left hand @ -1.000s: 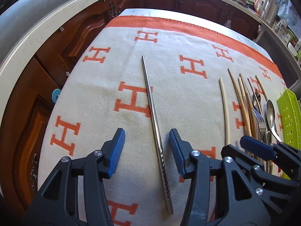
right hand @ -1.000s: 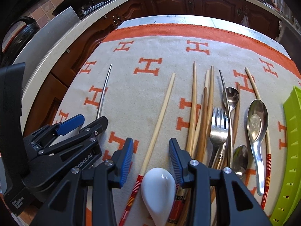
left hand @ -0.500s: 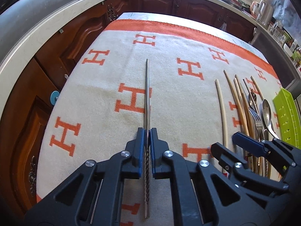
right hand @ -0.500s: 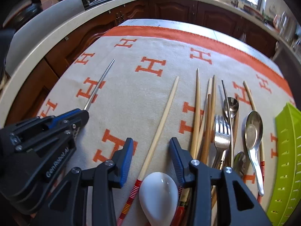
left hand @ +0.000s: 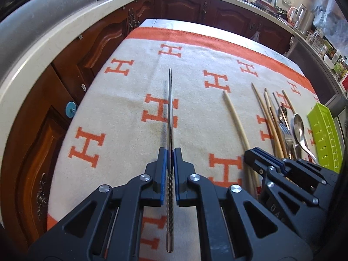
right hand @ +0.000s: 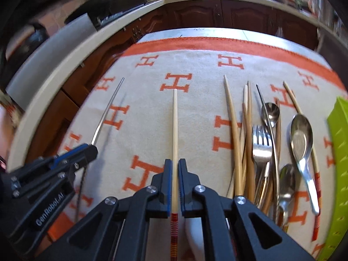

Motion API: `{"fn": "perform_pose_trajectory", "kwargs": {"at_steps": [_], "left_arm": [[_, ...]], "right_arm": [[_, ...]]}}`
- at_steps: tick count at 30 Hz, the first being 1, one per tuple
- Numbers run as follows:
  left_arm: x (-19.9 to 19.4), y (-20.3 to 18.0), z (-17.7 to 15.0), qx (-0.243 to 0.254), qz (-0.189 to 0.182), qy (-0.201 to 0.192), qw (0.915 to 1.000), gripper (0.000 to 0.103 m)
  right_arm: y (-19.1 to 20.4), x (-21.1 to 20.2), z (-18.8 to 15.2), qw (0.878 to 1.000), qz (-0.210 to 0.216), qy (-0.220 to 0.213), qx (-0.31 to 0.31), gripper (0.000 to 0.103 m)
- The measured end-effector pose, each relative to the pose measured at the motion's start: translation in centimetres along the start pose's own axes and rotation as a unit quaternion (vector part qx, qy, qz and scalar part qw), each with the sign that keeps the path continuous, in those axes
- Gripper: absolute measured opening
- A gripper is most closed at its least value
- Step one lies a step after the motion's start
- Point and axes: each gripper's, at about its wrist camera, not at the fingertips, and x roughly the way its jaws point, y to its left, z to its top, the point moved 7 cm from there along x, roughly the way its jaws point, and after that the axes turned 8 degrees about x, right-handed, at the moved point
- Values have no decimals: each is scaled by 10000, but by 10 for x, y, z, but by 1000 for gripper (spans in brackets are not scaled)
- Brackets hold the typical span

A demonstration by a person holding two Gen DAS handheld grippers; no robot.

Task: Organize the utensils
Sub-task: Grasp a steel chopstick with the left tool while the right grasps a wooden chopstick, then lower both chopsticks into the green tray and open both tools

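My left gripper (left hand: 170,159) is shut on a metal chopstick (left hand: 170,108) with a twisted handle, held just above the cloth and pointing away from me. From the right wrist view, the left gripper (right hand: 91,149) sits at the left with the metal chopstick (right hand: 106,113) sticking out of it. My right gripper (right hand: 175,169) is closing, its pads pressing on a pale wooden chopstick (right hand: 175,126) with a red-striped end. In the left wrist view the right gripper (left hand: 253,155) is low on the right, over that wooden chopstick (left hand: 235,119). A white ceramic spoon (right hand: 193,235) lies mostly hidden beneath the right gripper.
A cream cloth with orange H marks (left hand: 121,113) covers the table. To the right lies a pile of wooden chopsticks (right hand: 236,134), a fork (right hand: 262,145) and metal spoons (right hand: 301,137). A lime-green slotted tray (right hand: 339,152) stands at the far right. Dark wood cabinets ring the table.
The left gripper shut on the metal chopstick and raised it slightly off the cloth. The right gripper, open half a second ago, has shut on the pale wooden chopstick.
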Motion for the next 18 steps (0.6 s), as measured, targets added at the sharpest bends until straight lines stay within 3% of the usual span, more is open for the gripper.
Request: {"fn": "perform_pose_trajectory", "kwargs": {"at_steps": [8,18], "left_arm": [[-40,-15,-2,86,-163,-172,9997,4],[-98,-105,0,549,-949,-335,9934,4]], "right_arm": [[-11,-50,1,9974,542,-196,440,5],[-90,-116,0,9909,485,-601,1106,5]]}}
